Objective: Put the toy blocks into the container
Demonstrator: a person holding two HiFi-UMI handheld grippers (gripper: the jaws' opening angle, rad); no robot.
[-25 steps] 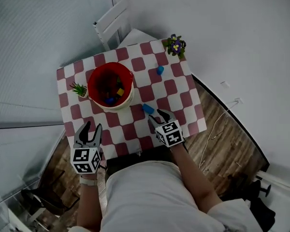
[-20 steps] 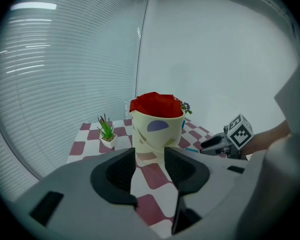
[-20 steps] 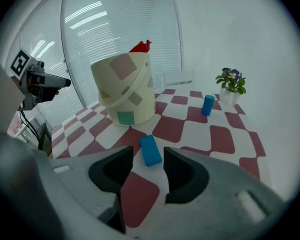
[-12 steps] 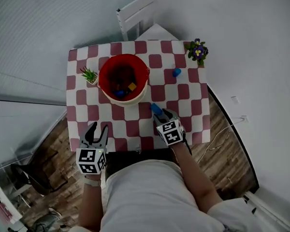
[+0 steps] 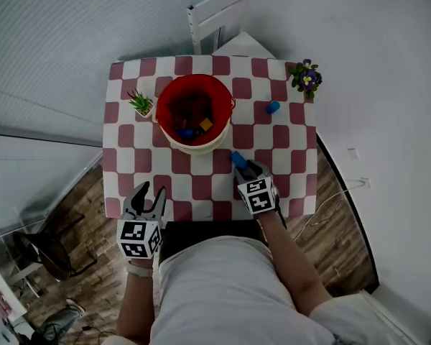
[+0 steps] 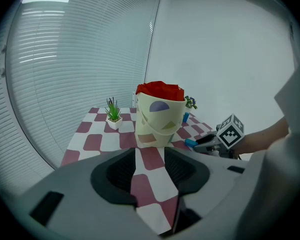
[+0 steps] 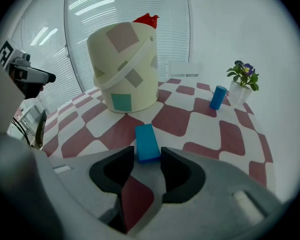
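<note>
Right gripper [image 7: 147, 155] is pinching the blue block [image 7: 146, 136]. Both jaws sit tight on its near end and the rest sticks out past the tips. The block is low over the table [image 5: 302, 192], on our side of the bucket [image 5: 196, 144] and just right of it. We can't tell if it's touching the cloth.

Left gripper [image 6: 150, 156] has its jaws spread with nothing between them, only checkered cloth beyond. In the head view it hangs at the near left edge of the table, well apart from the bucket.

The bucket stands upright mid-table, cream outside and red inside. A few blocks [image 5: 205, 125] lie at the bottom. We make out 1 yellow and 1 blue, and the others are too dark to tell.

1 blue cylinder [image 5: 273, 107] stands upright on the cloth right of the bucket, apart from it and near the flowers [image 5: 307, 76] at the far right corner.

A small green plant [image 5: 141, 103] sits just left of the bucket. A white chair [image 5: 219, 13] is behind the far edge of the table.
</note>
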